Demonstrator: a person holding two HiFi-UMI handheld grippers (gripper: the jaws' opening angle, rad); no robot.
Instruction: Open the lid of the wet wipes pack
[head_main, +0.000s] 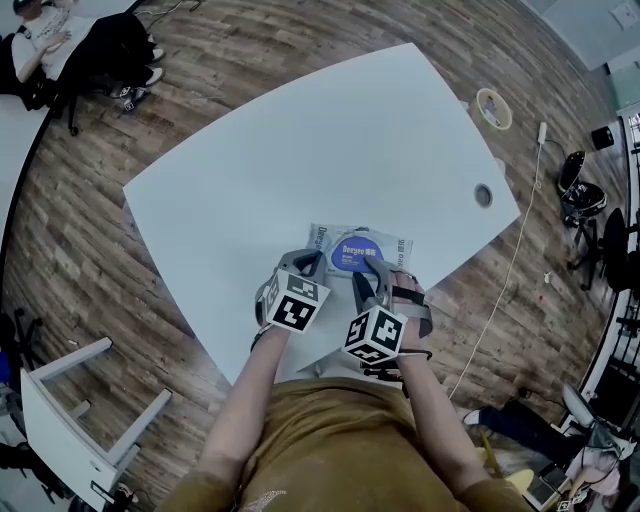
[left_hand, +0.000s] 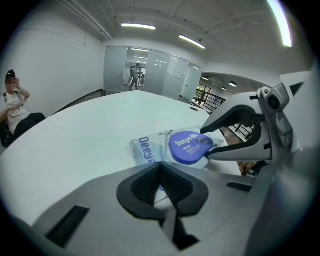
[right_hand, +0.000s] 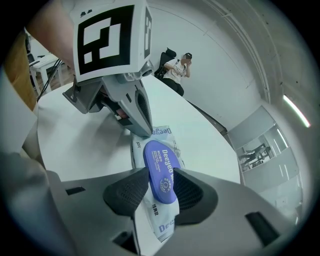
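The wet wipes pack is white with blue print and lies near the front edge of the white table. Its oval blue lid sits on top. My right gripper is shut on the lid's near end; in the right gripper view the lid stands between the two pads of the right gripper, above the pack. My left gripper is shut, with its tip down on the pack's left end. The left gripper view shows the left gripper, the pack, the lid and the right gripper.
A roll of tape lies at the table's far right corner, and a round cable hole is near the right edge. A person sits far off at the upper left. A white bench stands on the floor at the lower left.
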